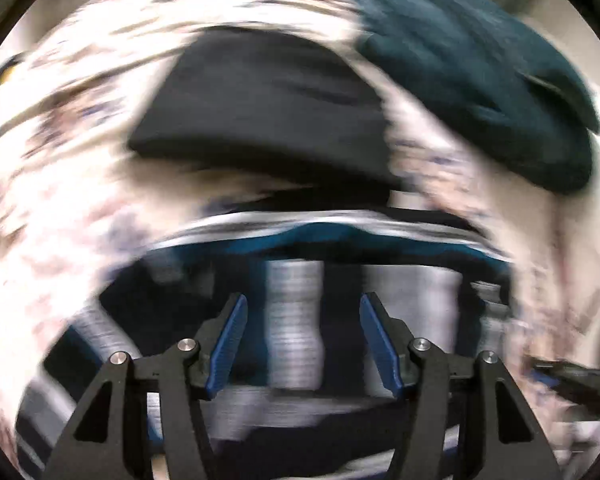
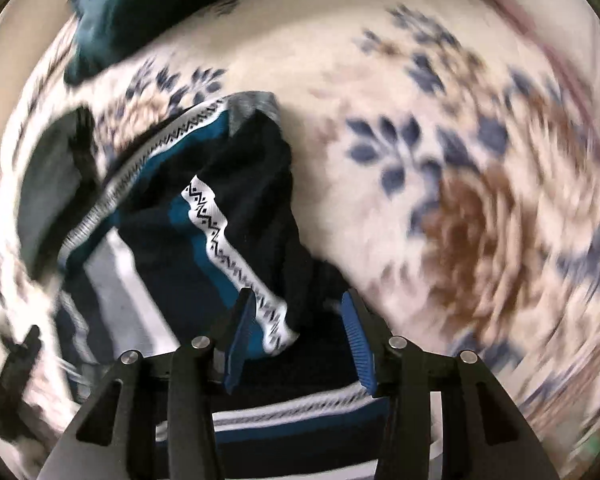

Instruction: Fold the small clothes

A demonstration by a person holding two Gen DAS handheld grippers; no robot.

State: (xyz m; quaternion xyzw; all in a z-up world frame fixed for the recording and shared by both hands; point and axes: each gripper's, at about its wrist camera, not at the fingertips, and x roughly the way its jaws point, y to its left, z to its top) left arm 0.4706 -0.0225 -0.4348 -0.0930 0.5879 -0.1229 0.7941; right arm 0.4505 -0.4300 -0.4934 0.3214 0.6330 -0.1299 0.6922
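Note:
A striped garment in navy, teal, grey and white with zigzag bands (image 2: 204, 216) lies crumpled on a floral cloth (image 2: 440, 152). My right gripper (image 2: 298, 308) is open just above its near end, jaws apart on either side of a fold. In the left wrist view the same garment (image 1: 296, 312) fills the lower middle, heavily blurred. My left gripper (image 1: 303, 308) is open over it, with nothing between the blue pads (image 1: 228, 344). The left gripper shows as a dark blurred shape at the left of the right wrist view (image 2: 80, 148).
A black folded piece (image 1: 260, 112) lies beyond the striped garment. A dark teal garment (image 1: 480, 72) lies at the far right; it also shows in the right wrist view (image 2: 140, 4) at top left. The floral cloth (image 1: 60, 160) covers the surface.

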